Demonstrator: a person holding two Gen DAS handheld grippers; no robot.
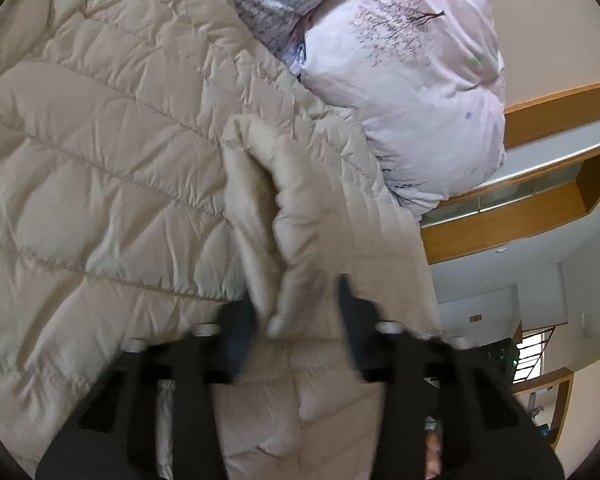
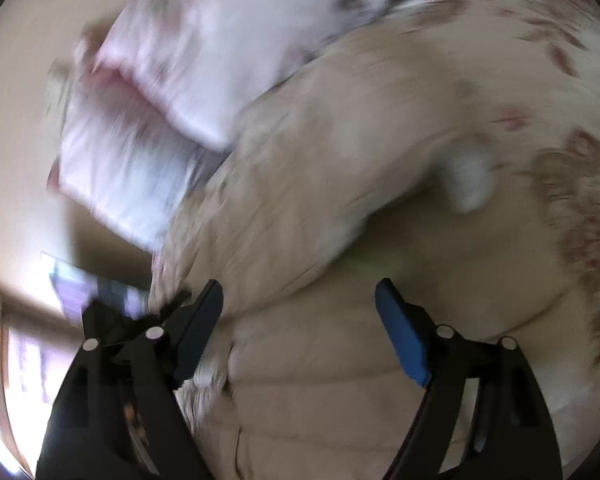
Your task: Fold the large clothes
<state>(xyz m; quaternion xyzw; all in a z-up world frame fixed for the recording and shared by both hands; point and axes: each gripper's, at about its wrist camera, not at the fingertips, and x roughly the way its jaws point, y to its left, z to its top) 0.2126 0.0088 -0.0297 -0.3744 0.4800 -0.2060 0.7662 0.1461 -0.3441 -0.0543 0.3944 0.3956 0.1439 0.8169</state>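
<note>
Coat (image 1: 112, 152): beige, quilted, spread beside a pink duvet (image 1: 416, 92).
Left gripper (image 1: 296, 312): fingers parted around a coat fold; grip unclear.
Right gripper (image 2: 300, 320): fingers wide apart, empty, over the coat (image 2: 320, 208).

Readable text: none appeared in either view.
Quilted beige jacket (image 1: 112, 168): bore no legible label, brand or number; only stitched seams showed.
Pink floral bedding (image 1: 412, 92): carried a printed pattern of branches and small flowers, no letters.
Wooden cabinet (image 1: 512, 216): showed no sign or lettering.
Small plate on the far wall (image 1: 476, 318): was too small to read.
Right wrist view: was heavily blurred, so any marking on the jacket (image 2: 320, 200) or the bedding (image 2: 172, 92) could not be made out.
</note>
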